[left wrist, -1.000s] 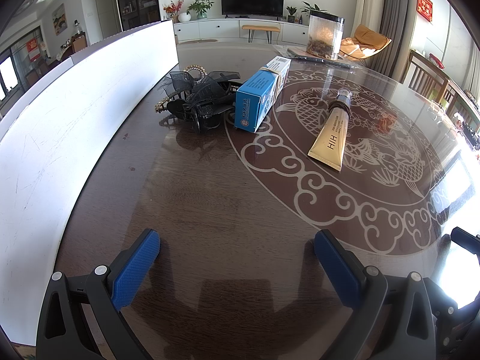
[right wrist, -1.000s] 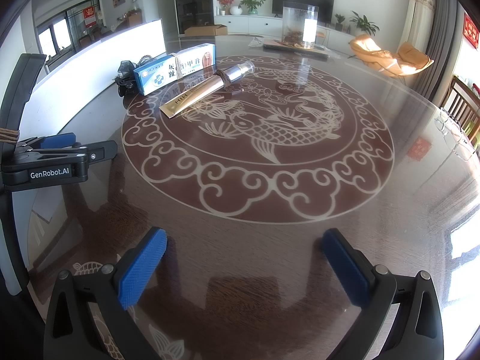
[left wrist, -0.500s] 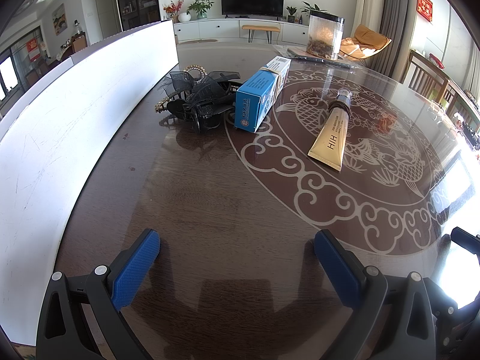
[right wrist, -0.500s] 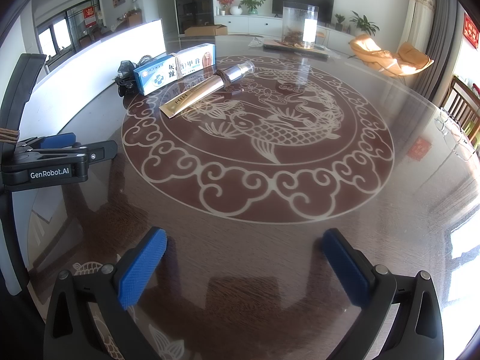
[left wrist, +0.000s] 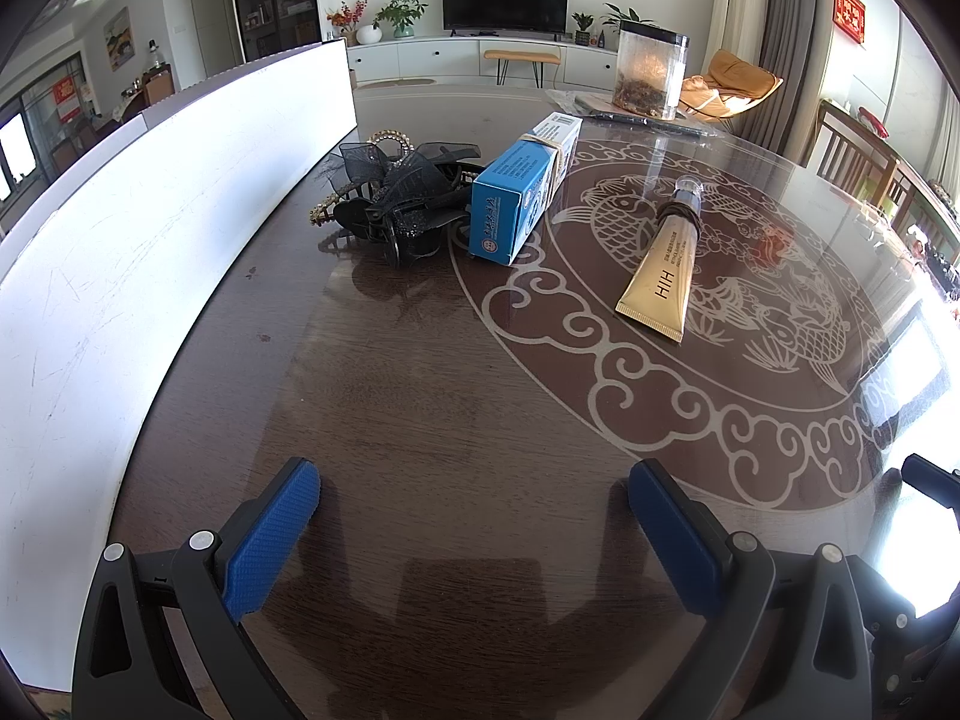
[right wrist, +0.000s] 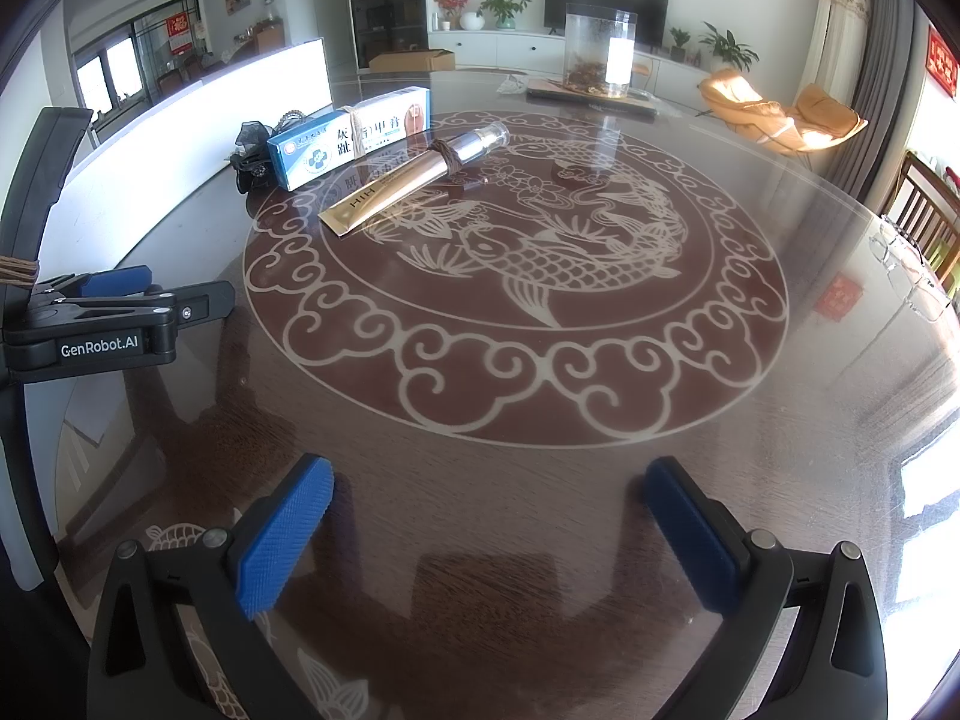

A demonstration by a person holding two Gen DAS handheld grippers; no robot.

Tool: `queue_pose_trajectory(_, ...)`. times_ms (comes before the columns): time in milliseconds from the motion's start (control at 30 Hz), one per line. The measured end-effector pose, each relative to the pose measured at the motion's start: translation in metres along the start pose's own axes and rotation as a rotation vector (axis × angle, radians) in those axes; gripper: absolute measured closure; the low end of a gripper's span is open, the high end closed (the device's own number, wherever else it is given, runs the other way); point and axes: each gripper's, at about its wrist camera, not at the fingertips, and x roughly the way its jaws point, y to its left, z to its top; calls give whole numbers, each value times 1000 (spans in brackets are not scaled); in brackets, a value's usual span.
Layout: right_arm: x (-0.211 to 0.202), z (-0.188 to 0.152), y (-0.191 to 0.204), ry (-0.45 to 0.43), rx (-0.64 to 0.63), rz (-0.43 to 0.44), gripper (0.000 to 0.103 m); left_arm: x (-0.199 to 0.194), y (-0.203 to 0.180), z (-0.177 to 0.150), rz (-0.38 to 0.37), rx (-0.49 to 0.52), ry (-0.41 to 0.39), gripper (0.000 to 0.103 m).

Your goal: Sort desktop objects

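Both your tongs are wide apart and hold nothing: left gripper, right gripper. The blue box, gold tube and black hair clips lie far ahead on the table.

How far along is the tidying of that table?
It looks barely begun. Nothing seems sorted yet: the blue box, gold tube and black hair clips lie loose on the table. Nothing is in hand; the left claw and right claw are open and empty. All three items remain.
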Motion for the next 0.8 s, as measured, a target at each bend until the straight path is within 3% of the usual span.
queue_pose_trajectory(467, 4, 6, -2, 12, 12, 14, 0, 0, 0, 0, 0, 0, 0, 0)
queue_pose_trajectory(667, 12, 78, -5, -91, 101, 135, 0, 0, 0, 0, 0, 0, 0, 0)
queue_pose_trajectory(800, 52, 141, 11, -58, 128, 155, 0, 0, 0, 0, 0, 0, 0, 0)
